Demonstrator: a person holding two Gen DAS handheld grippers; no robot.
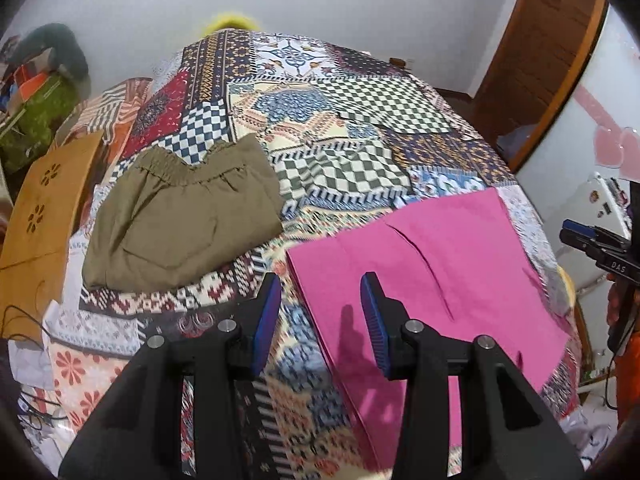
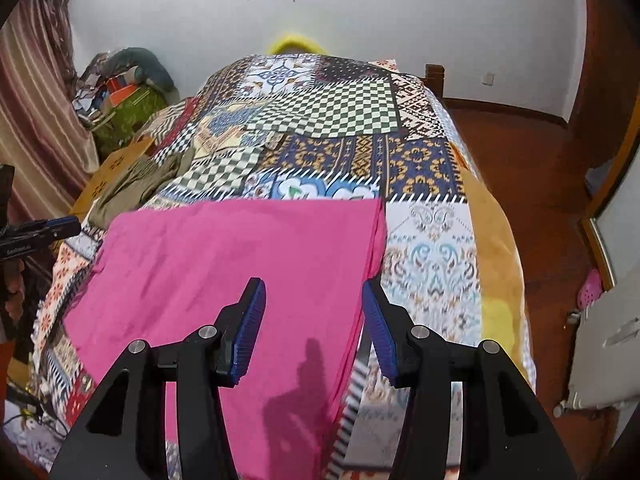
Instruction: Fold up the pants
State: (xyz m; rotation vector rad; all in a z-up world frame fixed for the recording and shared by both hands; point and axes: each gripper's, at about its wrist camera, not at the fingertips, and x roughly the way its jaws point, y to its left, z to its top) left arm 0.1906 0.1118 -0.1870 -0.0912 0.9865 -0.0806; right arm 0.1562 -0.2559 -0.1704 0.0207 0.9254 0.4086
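Pink pants [image 1: 432, 264] lie flat in a folded rectangle on the patchwork bedspread [image 1: 340, 120]. They also show in the right wrist view [image 2: 240, 264]. My left gripper [image 1: 322, 292] is open and empty, hovering above the pants' left edge. My right gripper [image 2: 314, 296] is open and empty, hovering above the pants' right edge. The right gripper's tip also shows at the right of the left wrist view [image 1: 588, 236]. The left gripper's tip shows at the left of the right wrist view [image 2: 60, 226].
Folded olive-green pants [image 1: 180, 216] lie to the left on the bed, also in the right wrist view [image 2: 136, 184]. A tan wooden board [image 1: 48, 208] stands by the bed's left edge. Cluttered bags [image 1: 40, 100] sit at the far left. A red floor [image 2: 540, 168] lies to the right.
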